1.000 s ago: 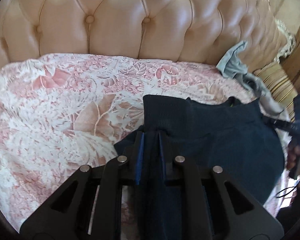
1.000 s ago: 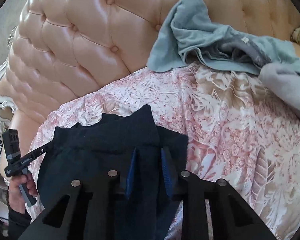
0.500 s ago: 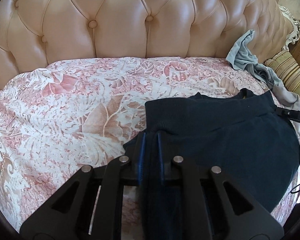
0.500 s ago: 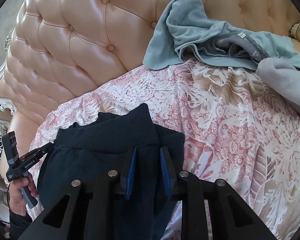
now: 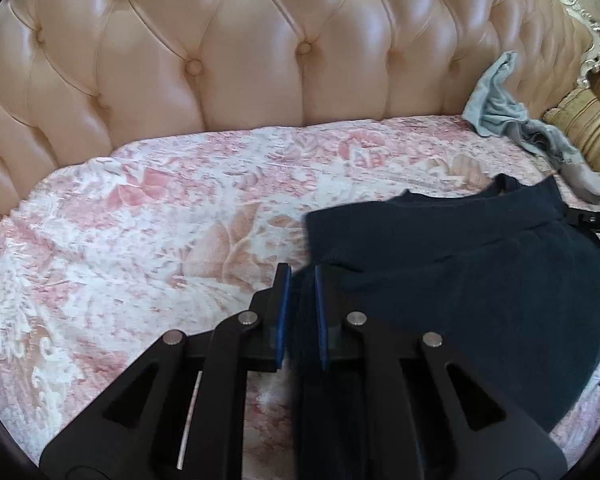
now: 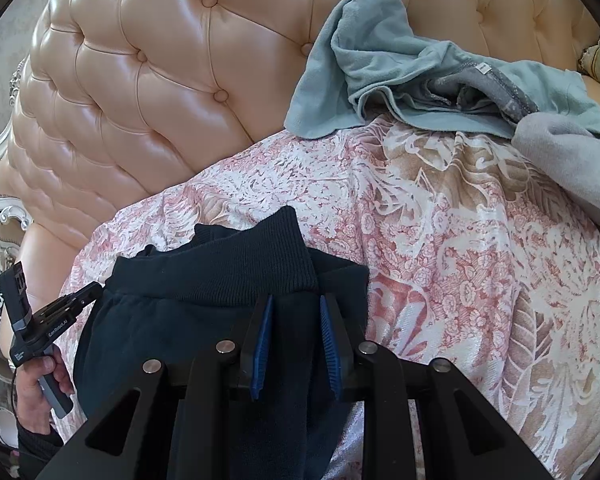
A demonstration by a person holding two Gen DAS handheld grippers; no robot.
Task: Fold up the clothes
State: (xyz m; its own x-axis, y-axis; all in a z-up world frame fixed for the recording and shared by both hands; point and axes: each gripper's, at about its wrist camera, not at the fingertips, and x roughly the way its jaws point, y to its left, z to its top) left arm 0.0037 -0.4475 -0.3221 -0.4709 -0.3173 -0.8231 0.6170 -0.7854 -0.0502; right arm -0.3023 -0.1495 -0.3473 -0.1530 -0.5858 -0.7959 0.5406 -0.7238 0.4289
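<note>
A dark navy garment (image 5: 480, 280) with a ribbed hem (image 6: 252, 264) lies on the pink floral sofa cover (image 5: 160, 240). My left gripper (image 5: 300, 276) is shut on a bunched fold at the garment's left edge, and the cloth runs down between its blue pads (image 5: 283, 312). At the opposite edge my right gripper (image 6: 296, 300) is shut on a thicker fold just below the ribbed hem. In the right wrist view the left gripper (image 6: 90, 291) shows at the far left, held by a hand (image 6: 40, 384). The right gripper (image 5: 580, 216) shows at the left wrist view's right edge.
A tufted peach leather backrest (image 5: 260, 60) curves behind the seat. A crumpled teal garment (image 6: 380, 64) and a grey one (image 6: 572, 160) lie at the back right. A striped cushion (image 5: 588, 128) sits in the corner. Bare floral cover stretches to the left.
The left gripper has turned, so its view shows more backrest and the garment sits further right. Its grip on the fold holds. The right gripper has stayed put.
</note>
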